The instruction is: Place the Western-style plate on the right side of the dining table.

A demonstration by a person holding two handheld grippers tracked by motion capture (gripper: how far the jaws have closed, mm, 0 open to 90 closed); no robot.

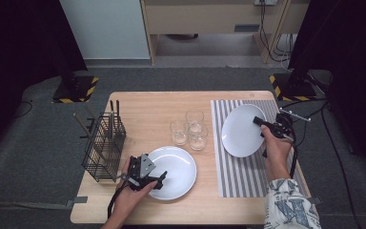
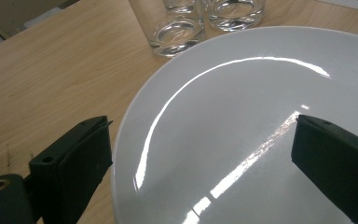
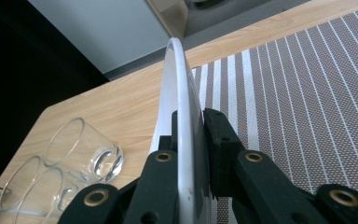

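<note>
Standing on grey carpet [image 1: 33,119], wooden table [image 1: 147,105] bears striped placemat [image 1: 240,181].

A light wooden table [image 1: 147,102] carries a black wire cutlery basket [image 1: 104,145] at its left, three clear glasses [image 1: 189,130] in the middle and a white plate [image 1: 174,172] near the front. A grey striped placemat [image 1: 248,174] covers its right side.

On the tabletop [image 1: 143,102], a wire basket [image 1: 104,148] stands at the left. Right of it, near the front, lies a plate [image 1: 176,171]; three glasses [image 1: 189,130] cluster just behind. A placemat [image 1: 248,176] lies right, a second plate [image 1: 240,131] tilted above it.
</note>
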